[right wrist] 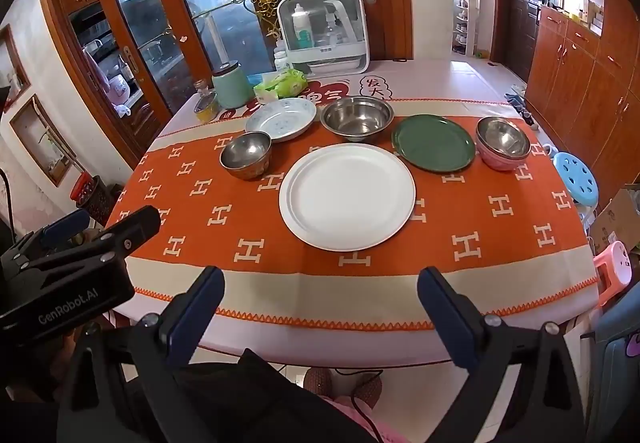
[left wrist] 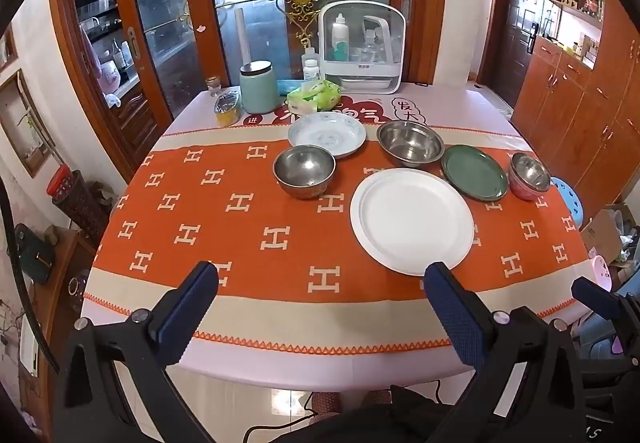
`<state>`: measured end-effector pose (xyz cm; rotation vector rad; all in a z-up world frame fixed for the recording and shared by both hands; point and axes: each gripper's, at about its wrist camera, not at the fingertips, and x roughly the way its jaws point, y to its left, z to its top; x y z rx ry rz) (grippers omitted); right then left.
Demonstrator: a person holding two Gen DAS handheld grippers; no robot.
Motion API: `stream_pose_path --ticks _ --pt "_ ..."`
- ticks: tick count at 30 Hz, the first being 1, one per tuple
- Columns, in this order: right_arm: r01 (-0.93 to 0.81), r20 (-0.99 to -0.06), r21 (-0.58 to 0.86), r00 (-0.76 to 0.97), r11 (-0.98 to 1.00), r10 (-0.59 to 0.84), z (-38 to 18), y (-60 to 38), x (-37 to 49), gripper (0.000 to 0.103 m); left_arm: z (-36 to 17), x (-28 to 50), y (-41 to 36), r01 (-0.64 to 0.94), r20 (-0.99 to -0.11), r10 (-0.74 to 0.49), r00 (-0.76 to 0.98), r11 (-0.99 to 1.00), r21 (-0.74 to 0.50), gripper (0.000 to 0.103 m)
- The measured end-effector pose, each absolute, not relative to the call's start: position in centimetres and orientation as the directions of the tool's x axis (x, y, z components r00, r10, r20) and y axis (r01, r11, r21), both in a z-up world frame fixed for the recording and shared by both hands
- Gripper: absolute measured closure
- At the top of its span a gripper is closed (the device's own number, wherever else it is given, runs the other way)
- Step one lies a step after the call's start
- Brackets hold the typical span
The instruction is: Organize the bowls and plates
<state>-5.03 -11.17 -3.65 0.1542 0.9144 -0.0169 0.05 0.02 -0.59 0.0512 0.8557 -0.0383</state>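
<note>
On the orange tablecloth lie a large white plate [left wrist: 411, 219] [right wrist: 347, 195], a green plate [left wrist: 474, 171] [right wrist: 434, 142] and a pale patterned shallow dish [left wrist: 327, 133] [right wrist: 281, 119]. Three metal bowls stand among them: a small one at the left [left wrist: 304, 171] [right wrist: 245, 155], a wide one behind the white plate [left wrist: 410, 143] [right wrist: 357, 117], and a pink-sided one at the right [left wrist: 529, 175] [right wrist: 502, 143]. My left gripper [left wrist: 322, 275] hangs open over the near table edge, holding nothing. My right gripper [right wrist: 320, 279] is open too, with nothing between its fingers.
At the table's far end stand a mint canister [left wrist: 259, 87], a green tissue pack [left wrist: 316, 95], a small jar [left wrist: 227, 107] and a white lidded box with bottles [left wrist: 362, 45]. Stools [right wrist: 576, 179] stand to the right of the table. Wooden cabinets line both sides.
</note>
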Motion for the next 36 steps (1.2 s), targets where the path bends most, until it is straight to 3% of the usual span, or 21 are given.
stream_pose_path --ticks 36 --pt "0.038 -0.779 0.116 0.623 0.993 0.067 -3.6 -15.1 -2.5 0.005 -0.6 1.7 -2.9 0.02 -0.759 -0.006 0.651 1.0 0.01 0.001"
